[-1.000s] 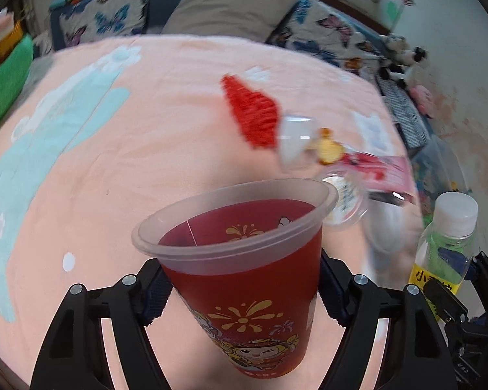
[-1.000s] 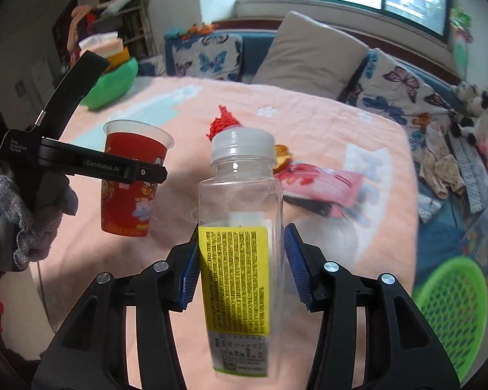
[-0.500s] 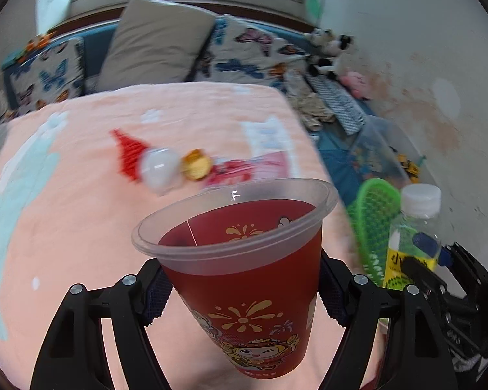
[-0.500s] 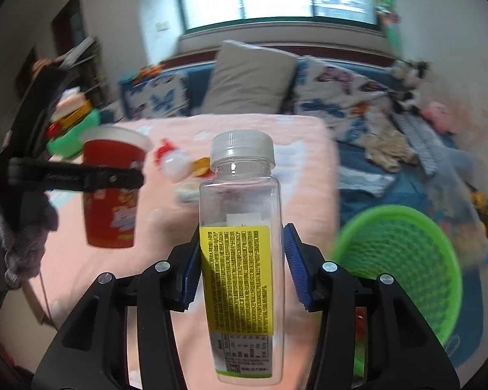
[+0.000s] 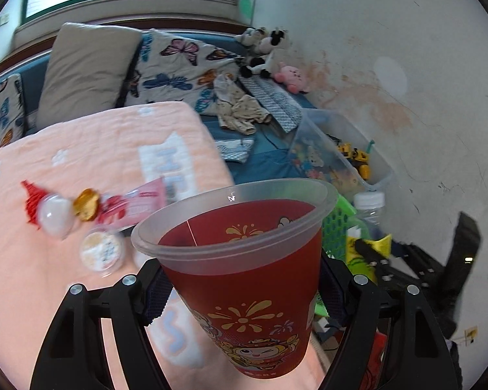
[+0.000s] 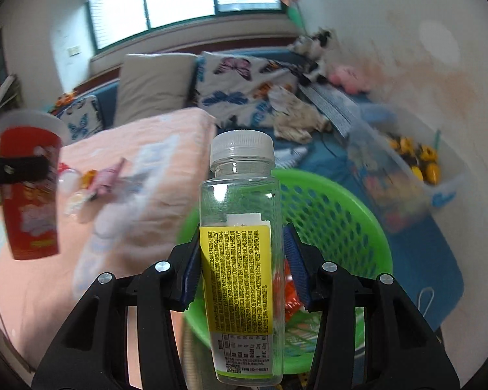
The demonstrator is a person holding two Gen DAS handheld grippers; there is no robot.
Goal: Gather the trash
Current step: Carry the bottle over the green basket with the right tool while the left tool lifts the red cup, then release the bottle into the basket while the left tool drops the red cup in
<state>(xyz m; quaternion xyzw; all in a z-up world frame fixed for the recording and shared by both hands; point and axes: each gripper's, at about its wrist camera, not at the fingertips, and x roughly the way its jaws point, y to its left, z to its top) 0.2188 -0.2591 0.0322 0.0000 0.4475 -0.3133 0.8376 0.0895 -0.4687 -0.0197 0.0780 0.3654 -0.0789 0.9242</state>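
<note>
Beside the grey cushion [image 5: 84, 71] we see butterfly pillows [image 5: 179, 65], plush toys [image 5: 270, 55] and a toy bin [image 5: 341, 156].

Clear bottle [image 6: 240, 260] between clamping jaws, above green basket [image 6: 341, 214].

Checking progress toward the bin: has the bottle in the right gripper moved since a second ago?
Yes. The clear bottle, clamped in the right gripper, has swung rightward off the pink blanket and now fronts the green basket.
</note>
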